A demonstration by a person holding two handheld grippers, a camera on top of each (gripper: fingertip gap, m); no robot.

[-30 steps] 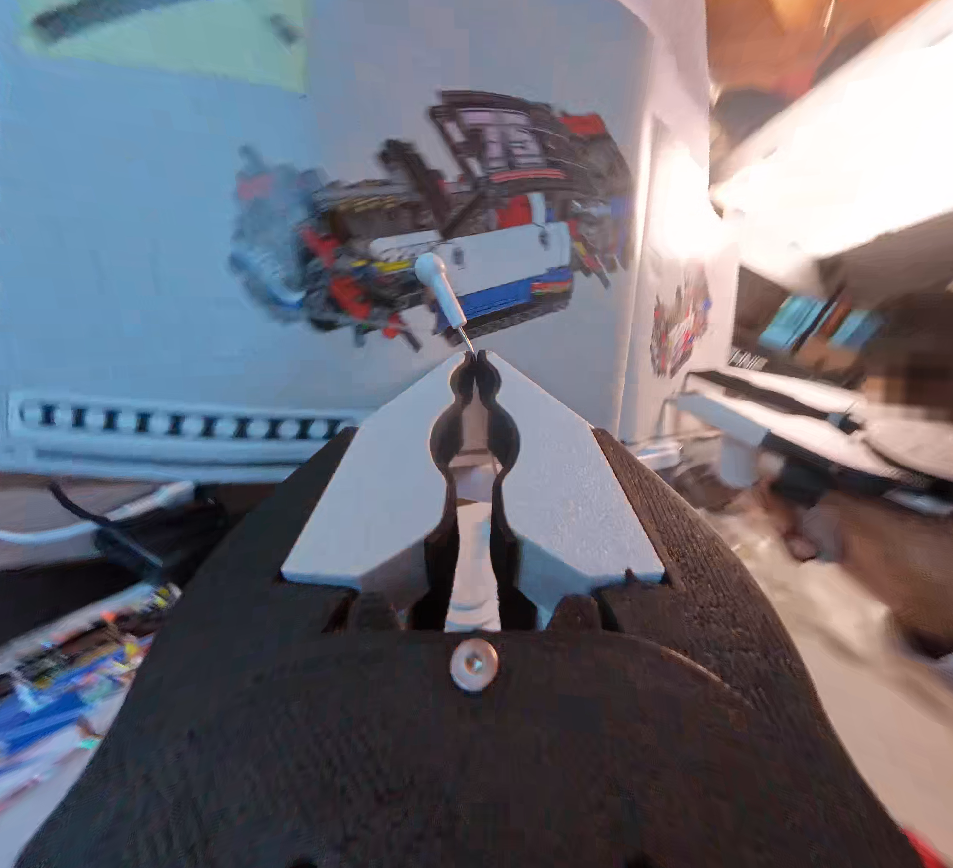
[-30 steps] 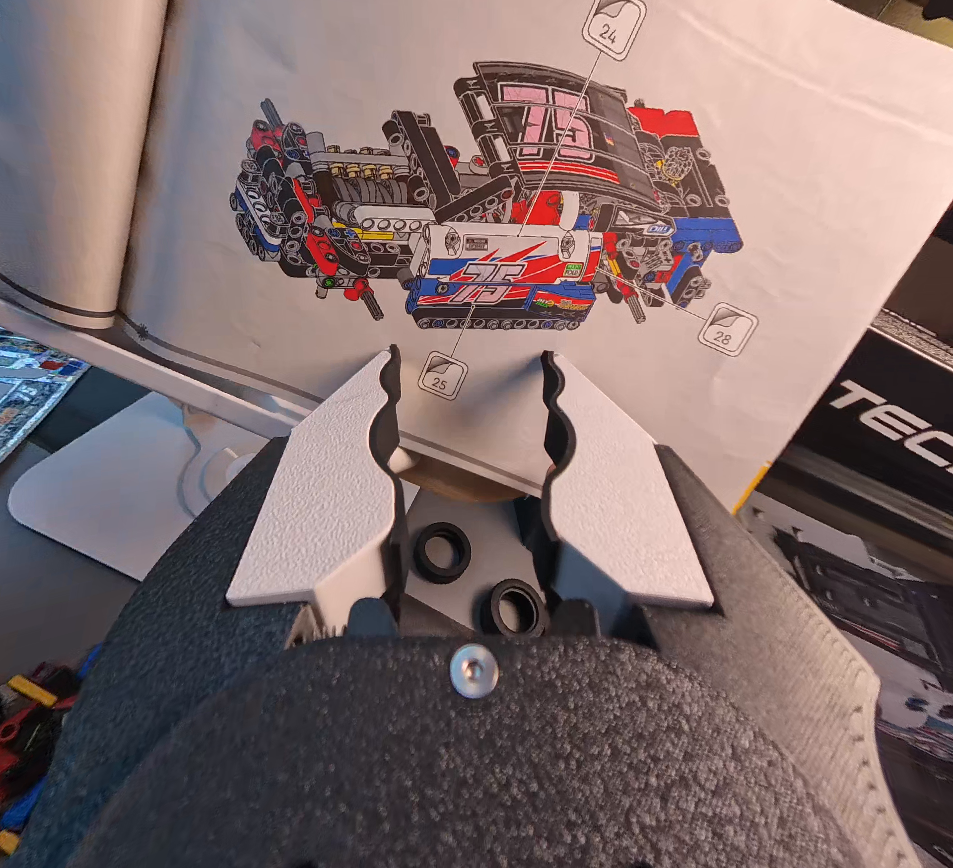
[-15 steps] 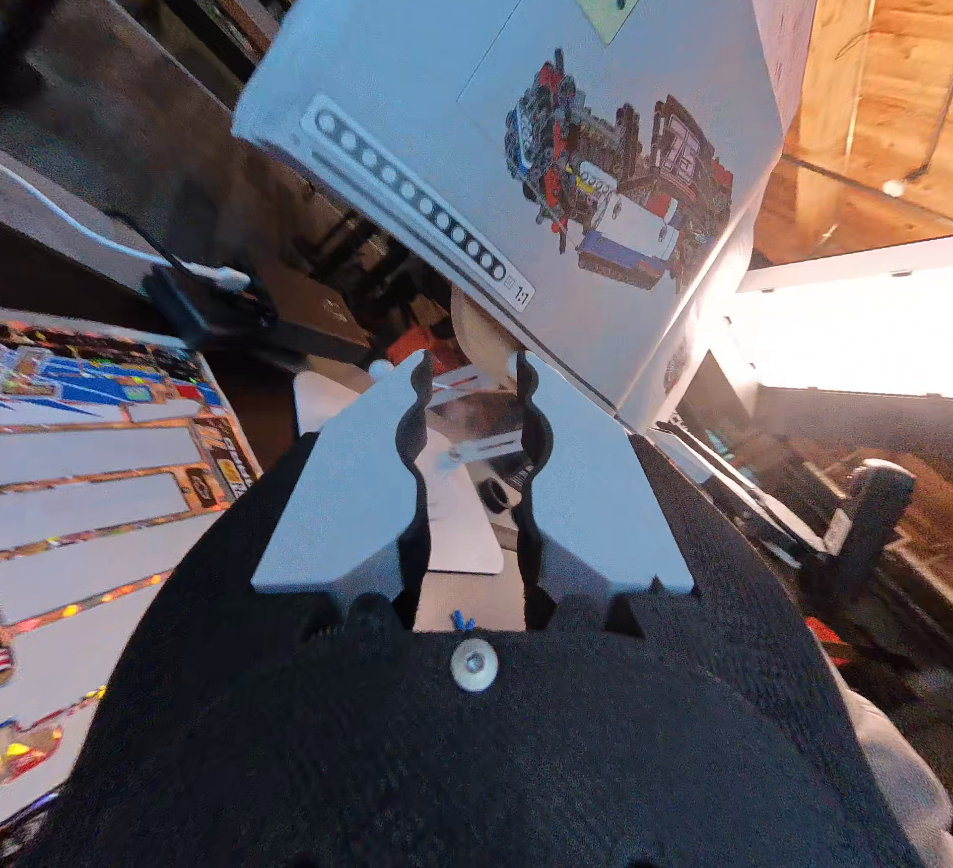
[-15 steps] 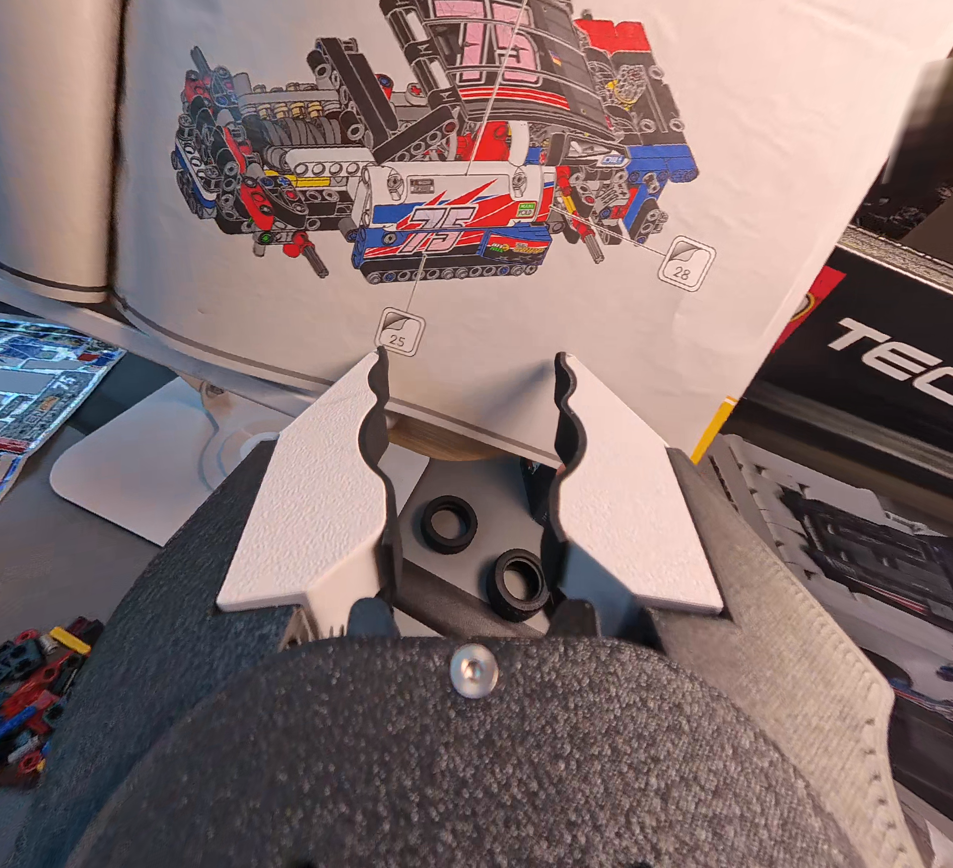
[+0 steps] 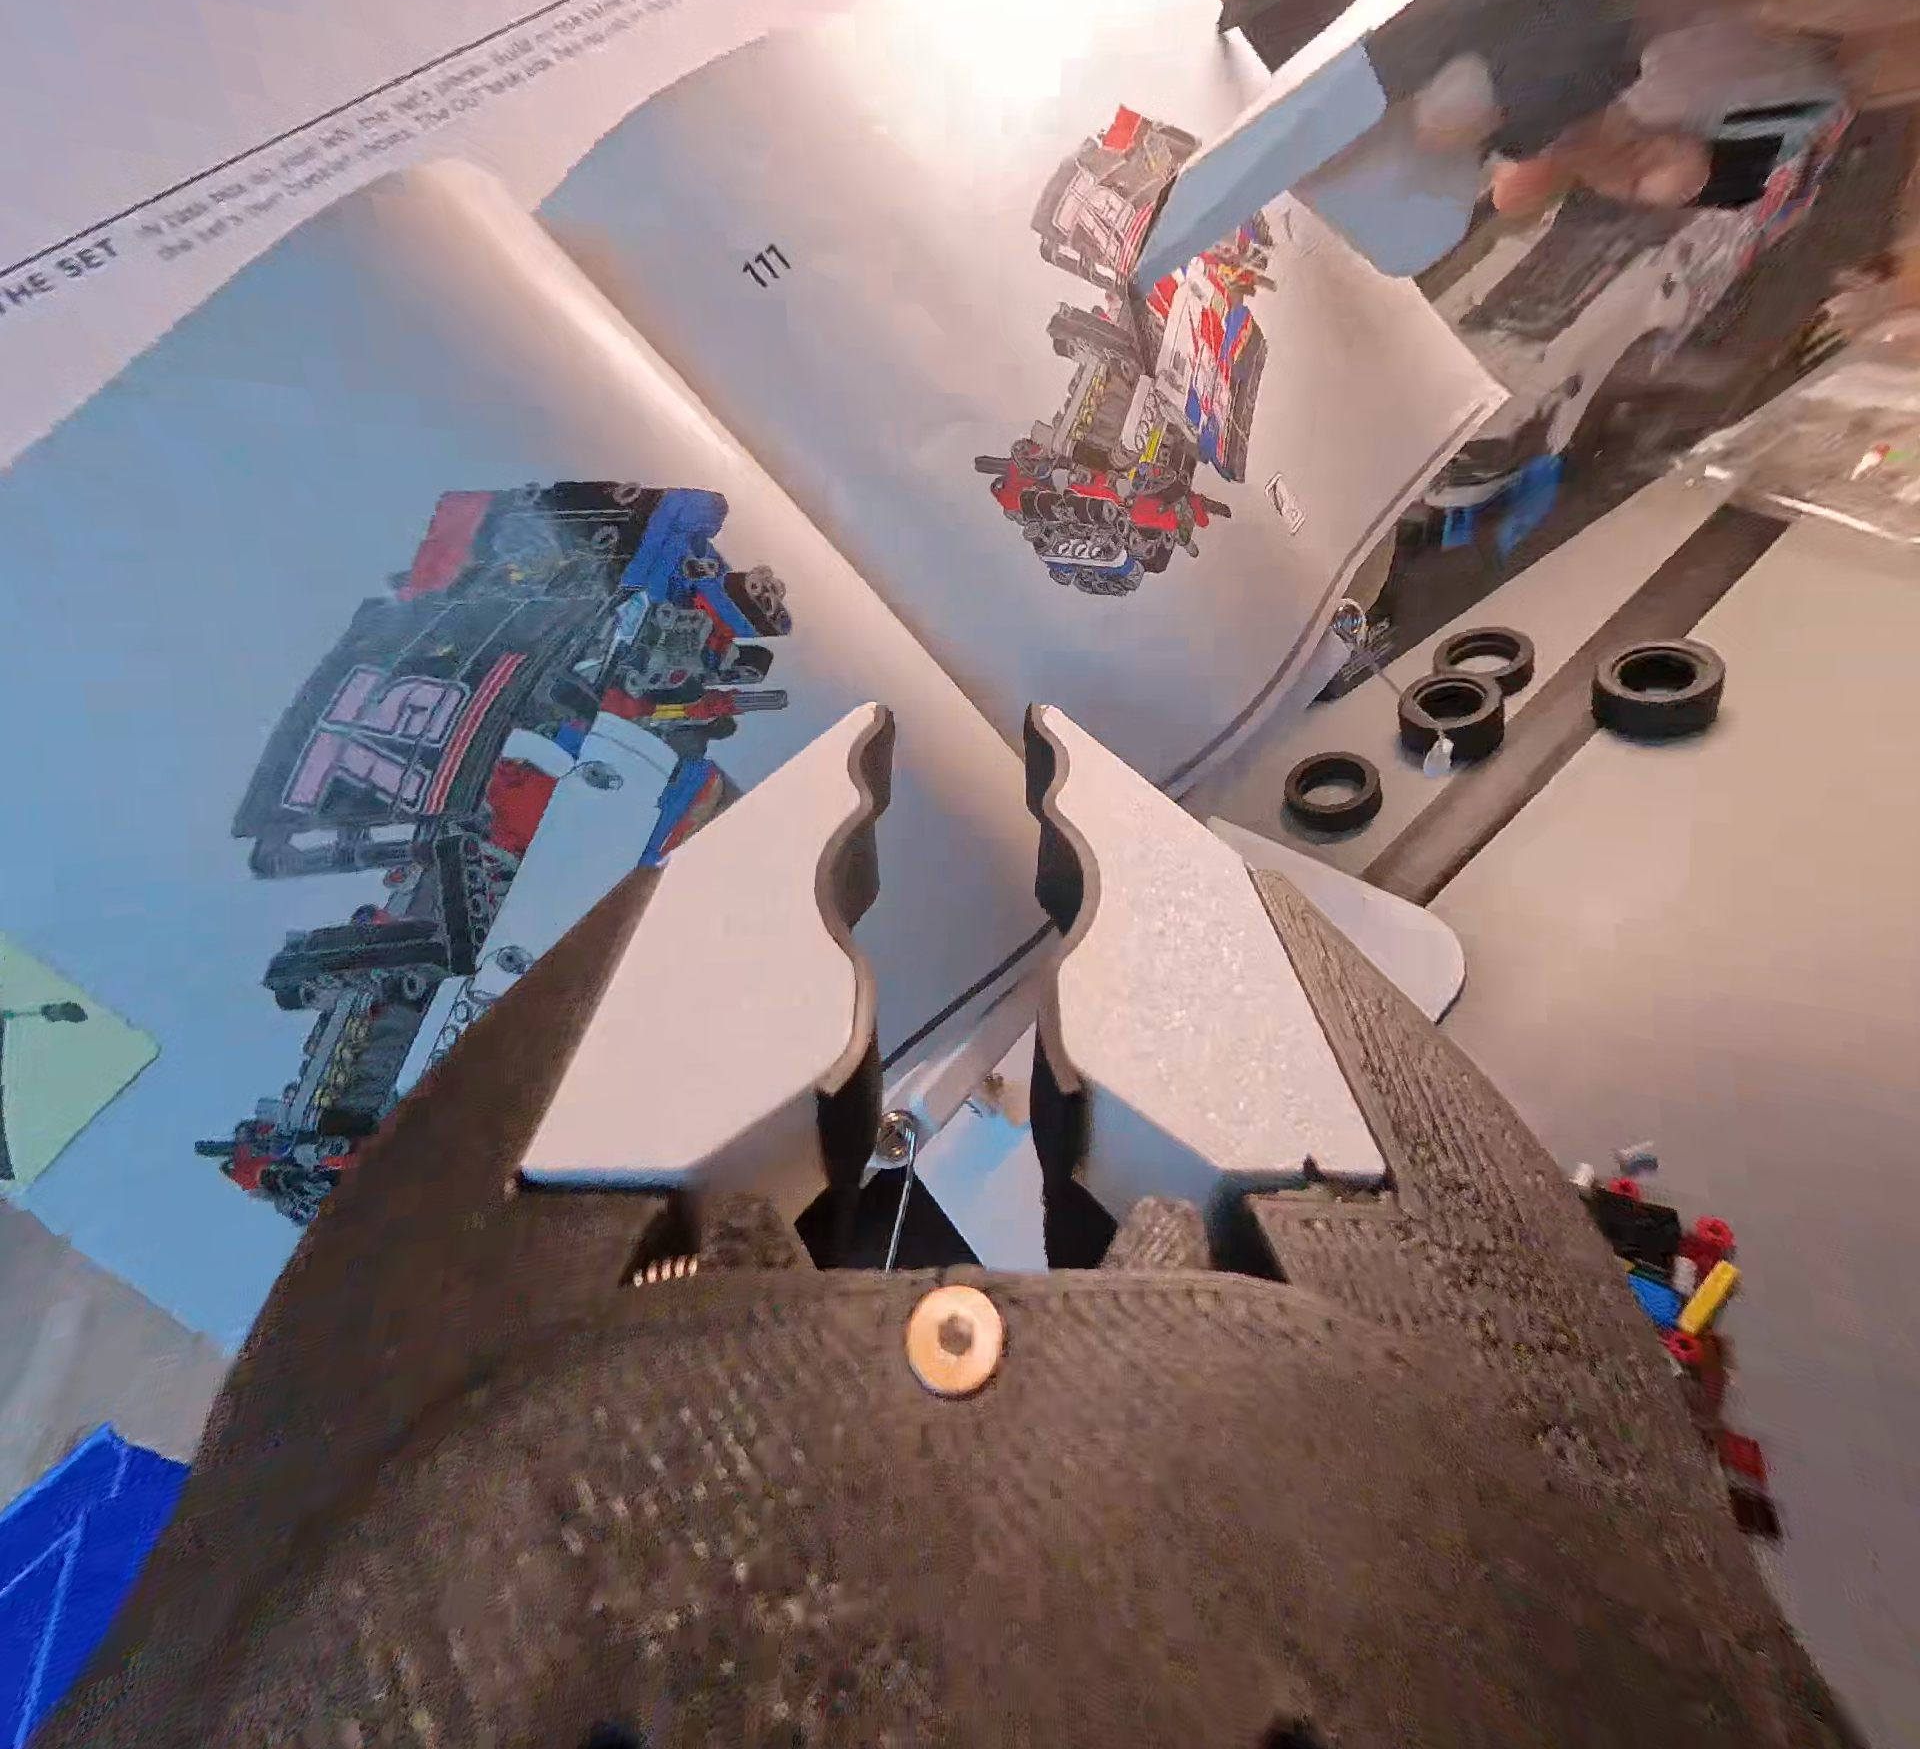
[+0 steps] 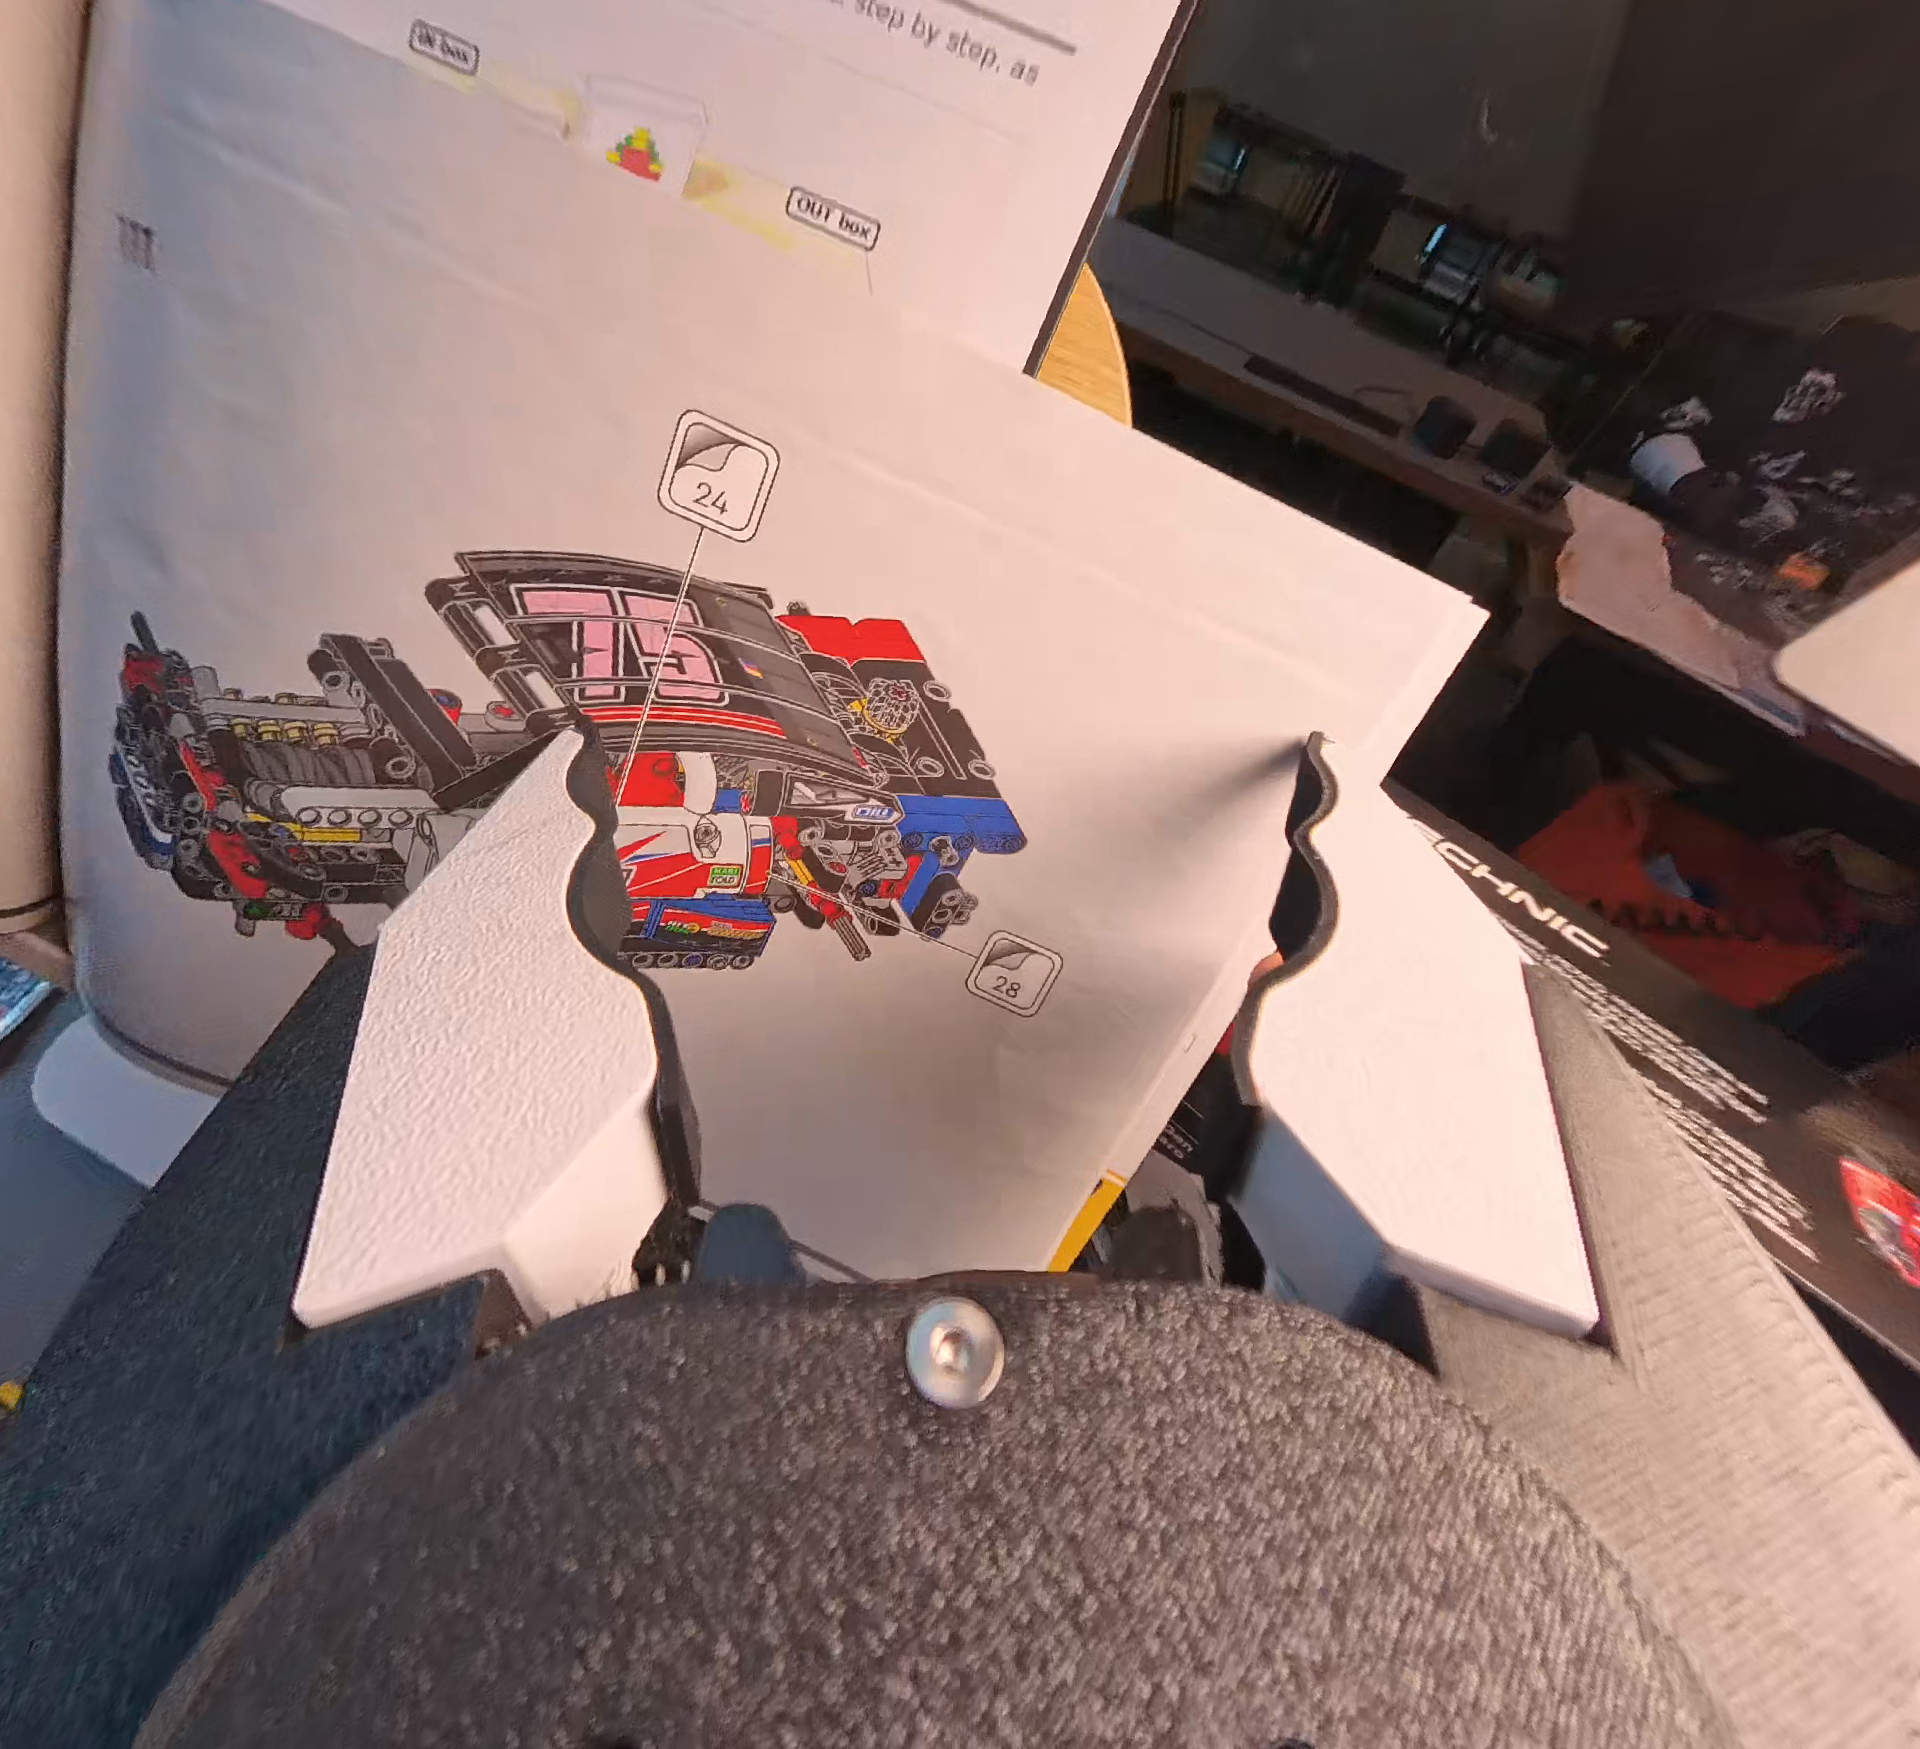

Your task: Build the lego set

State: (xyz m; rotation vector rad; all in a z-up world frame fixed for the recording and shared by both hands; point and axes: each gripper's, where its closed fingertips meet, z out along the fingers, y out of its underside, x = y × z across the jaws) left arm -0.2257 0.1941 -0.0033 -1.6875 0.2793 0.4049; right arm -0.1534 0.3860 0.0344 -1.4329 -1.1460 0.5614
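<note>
Now that my left claw [image 5: 956,733] has dropped its white pin and my right claw [image 6: 940,754] gapes wider, both hang empty before the booklet [image 6: 935,1055] (next part unpicked).

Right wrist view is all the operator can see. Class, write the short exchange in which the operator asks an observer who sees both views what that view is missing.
Operator: Are any tyres lying on the table?
Observer: Yes, four small black rubber tyres lie on the grey table, beside the open paper instruction booklet.
Operator: Is the left gripper carrying anything?
Observer: No, the left gripper is open with nothing between its fingers.
</note>
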